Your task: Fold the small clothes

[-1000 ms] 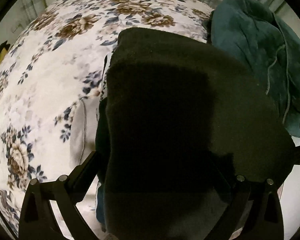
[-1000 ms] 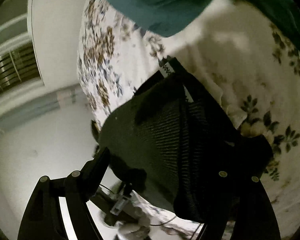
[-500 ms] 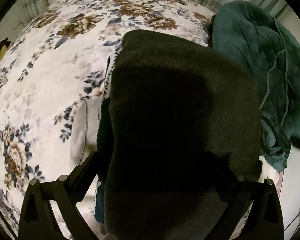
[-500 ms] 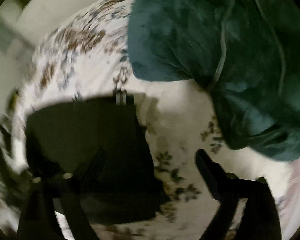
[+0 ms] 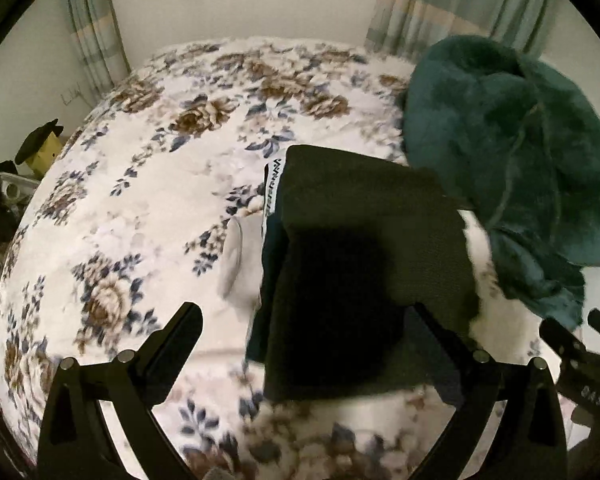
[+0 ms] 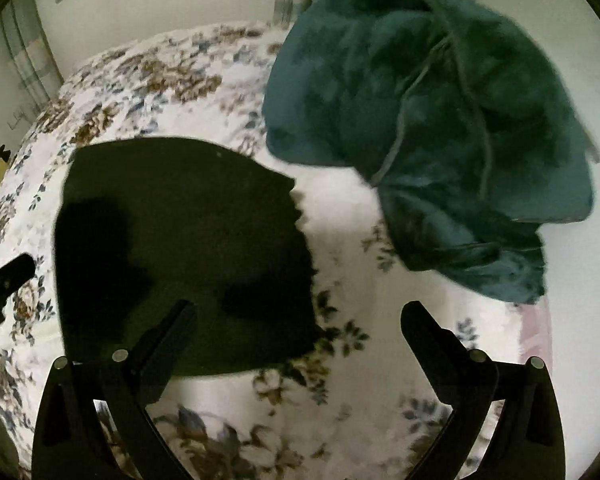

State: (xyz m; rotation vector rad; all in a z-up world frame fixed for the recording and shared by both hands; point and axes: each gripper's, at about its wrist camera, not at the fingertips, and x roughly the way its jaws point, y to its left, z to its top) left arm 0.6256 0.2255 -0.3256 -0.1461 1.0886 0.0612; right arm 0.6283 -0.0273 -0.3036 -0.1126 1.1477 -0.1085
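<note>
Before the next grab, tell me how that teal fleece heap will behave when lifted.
The teal fleece garment lies crumpled in soft folds, so it will probably hang limp and unfold. Its plush bulk suggests it is light for its size. A drawcord trails across it and may dangle or snag.

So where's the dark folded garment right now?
The dark garment lies flat on the floral bedspread, just left of the teal blanket in both wrist views, with neither gripper holding it.

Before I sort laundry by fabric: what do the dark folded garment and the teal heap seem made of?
Dark folded garment: probably a matte knit, with fine ribbed texture and a white woven label edge. Teal heap: looks like plush fleece, fuzzy nap with soft sheen and piped seams.
</note>
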